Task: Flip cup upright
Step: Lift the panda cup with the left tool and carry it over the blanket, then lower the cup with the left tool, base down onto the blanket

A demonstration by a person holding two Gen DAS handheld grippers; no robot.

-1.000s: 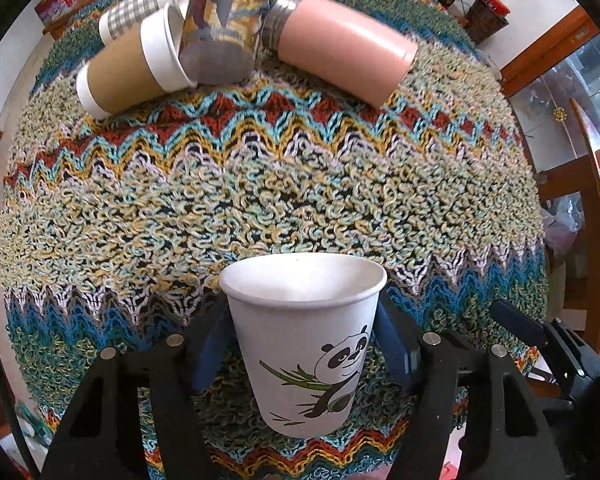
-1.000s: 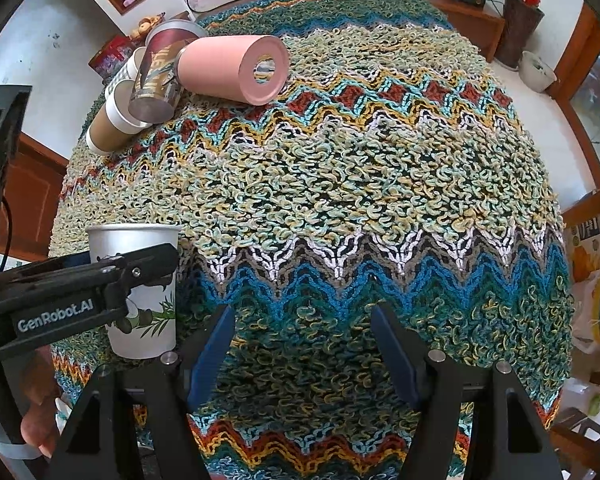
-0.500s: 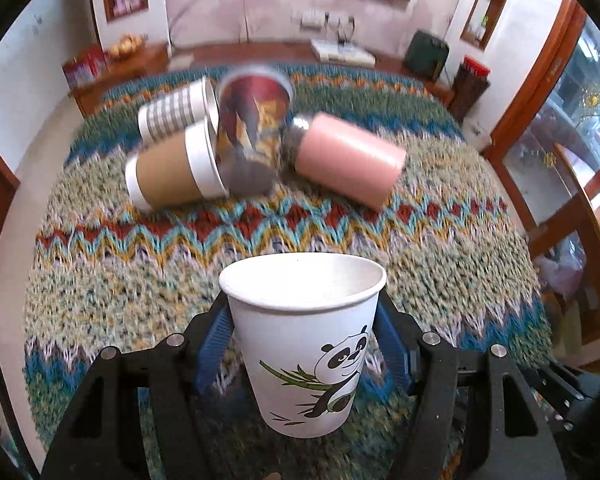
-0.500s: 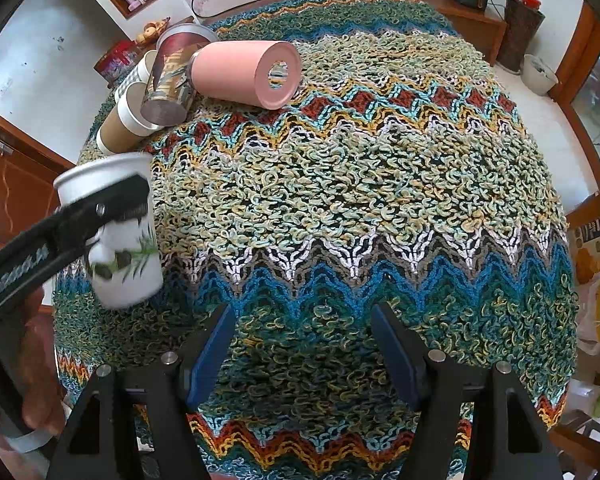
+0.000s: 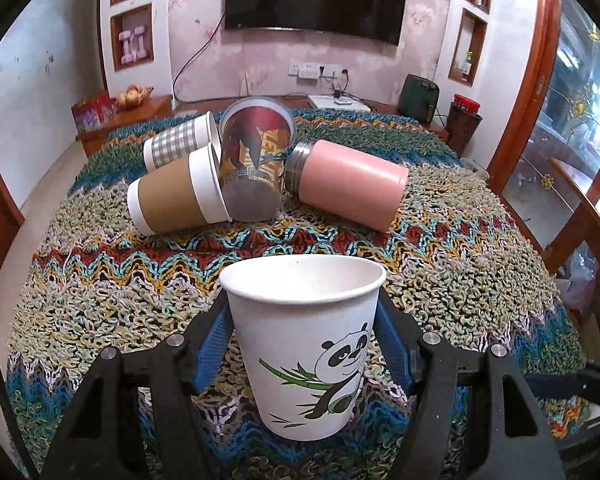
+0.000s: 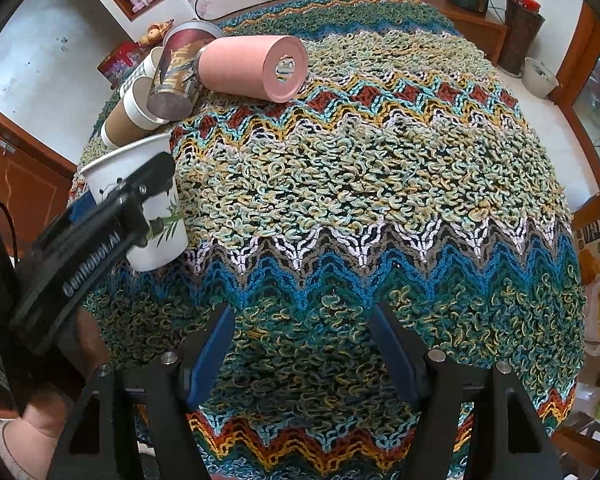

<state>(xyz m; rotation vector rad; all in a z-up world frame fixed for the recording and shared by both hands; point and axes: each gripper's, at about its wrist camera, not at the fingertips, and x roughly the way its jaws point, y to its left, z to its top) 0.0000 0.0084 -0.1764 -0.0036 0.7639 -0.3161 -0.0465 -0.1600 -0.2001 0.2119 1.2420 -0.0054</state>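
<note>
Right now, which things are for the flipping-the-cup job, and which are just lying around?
For the job:
- panda cup, mouth up, held by the left gripper

Just lying around:
- brown-sleeved cup, on its side
- checked cup, on its side
- picture cup, tipped over
- pink flask, on its side
- right gripper, open, holding nothing
- knitted cloth

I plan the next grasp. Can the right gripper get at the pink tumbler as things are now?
Probably yes. The right gripper is open and holds nothing, and only bare knitted cloth lies between it and the pink tumbler, which lies on its side with its near end free.
</note>
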